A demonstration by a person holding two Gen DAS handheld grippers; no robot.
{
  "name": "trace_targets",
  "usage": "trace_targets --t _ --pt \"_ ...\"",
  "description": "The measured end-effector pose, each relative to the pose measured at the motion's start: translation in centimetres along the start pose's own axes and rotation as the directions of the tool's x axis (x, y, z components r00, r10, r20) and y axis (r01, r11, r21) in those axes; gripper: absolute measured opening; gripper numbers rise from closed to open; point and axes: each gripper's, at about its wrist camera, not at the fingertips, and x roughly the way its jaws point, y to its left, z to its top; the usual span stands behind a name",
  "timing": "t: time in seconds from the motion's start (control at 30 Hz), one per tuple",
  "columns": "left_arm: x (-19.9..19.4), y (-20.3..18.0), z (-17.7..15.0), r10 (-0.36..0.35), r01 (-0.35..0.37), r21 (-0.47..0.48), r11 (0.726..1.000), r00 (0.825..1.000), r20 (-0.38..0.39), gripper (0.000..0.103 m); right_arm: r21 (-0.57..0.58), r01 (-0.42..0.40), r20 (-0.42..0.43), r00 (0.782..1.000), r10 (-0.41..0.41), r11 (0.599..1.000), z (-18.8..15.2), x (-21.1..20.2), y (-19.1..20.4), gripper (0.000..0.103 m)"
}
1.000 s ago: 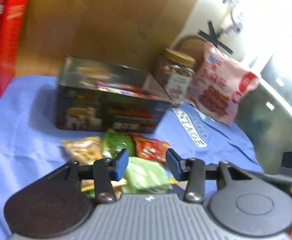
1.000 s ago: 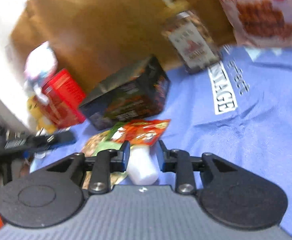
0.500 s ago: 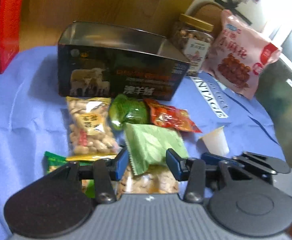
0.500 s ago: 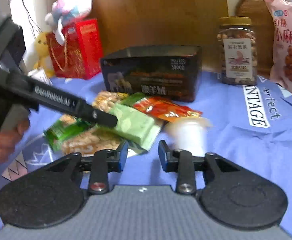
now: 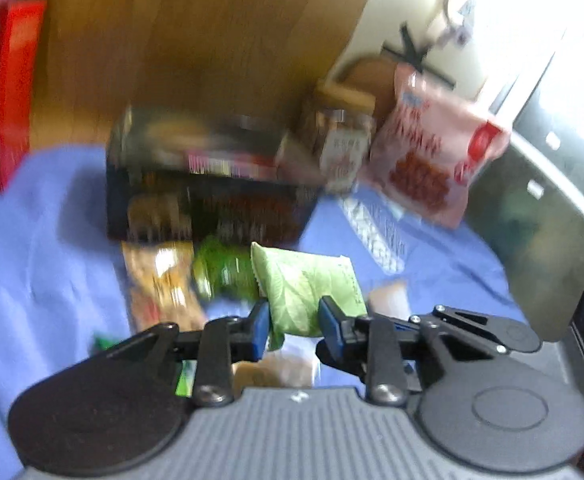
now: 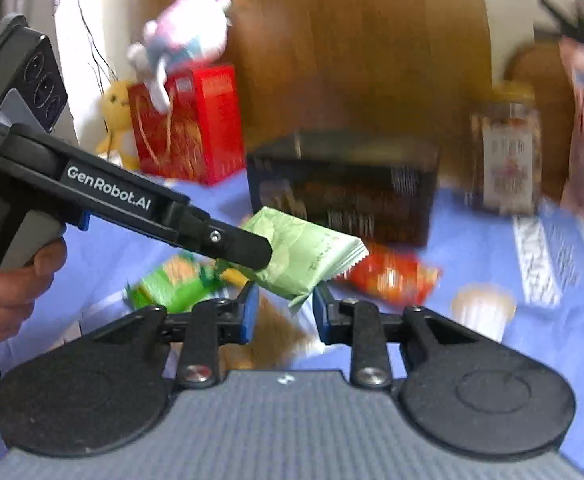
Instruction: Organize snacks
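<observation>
Snacks lie loose on the blue cloth ahead of both claws, in front of the dark open box that looks like their destination. Largest of the risks, as I judge it, is the box itself: it stands well ahead of the left gripper, and a packet carried too low could catch its near wall and tip out.

Next is the pale green packet, the thing now in hand. The left gripper has just been closing and is clenched on the packet's near end, which sits between its blue pads. From the right wrist view the packet hangs clear of the cloth, lifted above the other snacks. Its long axis runs away from the left claw, the free crimped end pointing ahead towards the box and slightly to the right, with that far end drooping a little. Held by one end only, a soft slick wrapper may swing or slide out if moved sharply.

The right gripper has also been closing, yet nothing is pressed between its pads; the packet's lower corner shows just beyond its tips, so a snag there seems possible.

Smallest, the little white cup and the orange packet lie to the right of the right claw and could be knocked.
</observation>
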Motion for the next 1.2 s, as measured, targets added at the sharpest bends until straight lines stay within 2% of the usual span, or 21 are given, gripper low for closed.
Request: trace_targets --t 0.1,0.2,0.27,0.33,0.37,0.47,0.57,0.63,0.67,0.8,0.87,0.97,1.0,1.1,1.2 --pt "0.4 0.5 3.3 0.022 -0.022 0.003 1.0 0.997 0.068 0.028 -0.027 0.03 0.052 0.998 -0.028 0.999 3.0 2.1 -0.3 0.033" --pt "2.8 2.2 6.9 0.054 -0.051 -0.032 0.998 0.992 0.118 0.03 -0.053 0.069 0.073 0.995 -0.065 0.996 6.1 5.8 -0.9 0.035" --pt "4.7 3.5 8.5 0.106 -0.099 -0.068 0.993 0.987 0.12 0.04 -0.025 0.078 0.046 0.996 -0.077 0.997 7.5 8.2 -1.9 0.037" --pt "5.6 4.5 8.9 0.191 -0.184 -0.073 0.98 0.977 0.095 0.037 0.016 0.13 0.029 0.991 -0.131 0.991 8.1 8.9 -3.1 0.038" --pt "5.1 4.8 8.7 0.198 -0.19 -0.08 0.978 0.976 0.095 0.037 0.063 0.123 0.025 0.992 -0.125 0.99 8.0 8.3 -3.8 0.038" --pt "1.9 6.4 6.2 0.119 -0.104 -0.108 0.989 0.982 0.145 0.04 0.227 -0.037 0.035 0.999 0.03 0.973 6.3 5.3 -5.3 0.038" --pt "0.8 8.3 3.2 0.096 -0.083 -0.154 0.985 0.992 0.082 0.04 0.342 -0.142 -0.02 0.987 0.158 0.929 3.6 4.4 -5.5 0.038" --pt "1.4 9.5 1.8 0.072 -0.068 -0.19 0.979 0.997 0.015 0.04 0.36 -0.178 -0.058 0.975 0.213 0.916 2.1 4.9 -4.2 0.038" --pt "2.0 9.8 1.3 0.063 -0.066 -0.199 0.978 0.998 -0.02 0.04 0.343 -0.184 -0.083 0.971 0.225 0.921 1.6 5.4 -3.1 0.038" --pt "3.9 9.6 -0.2 0.038 -0.055 -0.178 0.983 0.995 -0.096 0.04 0.184 -0.149 -0.177 0.967 0.182 0.972 0.2 8.1 1.0 0.039" --pt "4.5 9.5 -0.6 0.015 -0.034 -0.171 0.985 0.994 -0.111 0.04 0.16 -0.117 -0.201 0.968 0.149 0.98 -0.1 9.4 1.3 0.04" --pt "4.8 8.4 -1.0 0.067 -0.078 -0.124 0.989 0.994 -0.083 0.037 0.137 -0.104 -0.17 0.977 0.127 0.985 -0.4 9.9 1.9 0.041" --pt "4.6 8.2 -1.1 0.073 -0.082 -0.116 0.99 0.994 -0.08 0.035 0.127 -0.105 -0.172 0.977 0.126 0.986 -0.4 9.6 2.2 0.036" --pt "3.1 7.7 -1.5 0.061 -0.067 -0.115 0.991 0.997 -0.054 0.033 0.147 -0.127 -0.146 0.978 0.149 0.981 -0.4 8.5 2.2 0.026" --pt "1.0 6.4 -0.8 0.059 -0.058 -0.087 0.994 0.998 0.005 0.033 0.134 -0.134 -0.089 0.985 0.146 0.982 0.3 7.0 2.6 0.026"
